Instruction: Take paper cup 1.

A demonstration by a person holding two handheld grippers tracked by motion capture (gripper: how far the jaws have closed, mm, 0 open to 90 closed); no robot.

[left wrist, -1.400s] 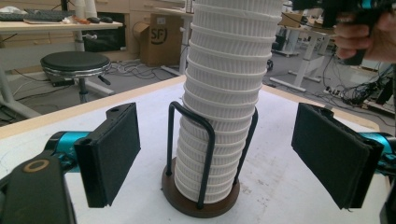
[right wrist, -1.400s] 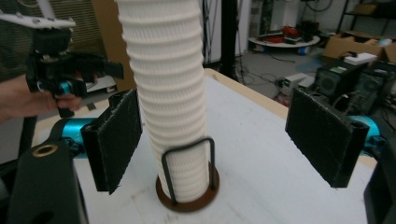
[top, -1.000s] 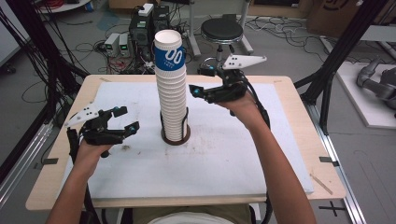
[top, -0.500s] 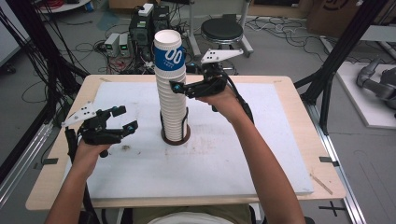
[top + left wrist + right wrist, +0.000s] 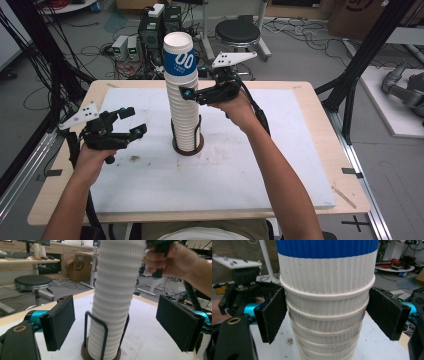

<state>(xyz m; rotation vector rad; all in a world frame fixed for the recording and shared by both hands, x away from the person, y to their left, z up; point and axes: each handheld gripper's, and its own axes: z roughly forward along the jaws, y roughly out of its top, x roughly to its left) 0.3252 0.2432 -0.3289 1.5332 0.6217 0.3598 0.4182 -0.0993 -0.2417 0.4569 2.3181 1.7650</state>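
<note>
I see the tall stack of white ribbed paper cups, its top cup banded blue, standing upright in a dark round wire holder at the centre of the high view, on the white board covering the wooden table.

My right gripper sits at upper centre of that view, against the stack just below the blue band. In the right gripper view its jaws straddle the stack; they have just been closing, and the left pad meets the cup rims, though I cannot tell whether both pads press.

My left gripper hangs at left of centre, apart from the stack, jaws spread and empty; its own view shows the stack beyond them.
</note>
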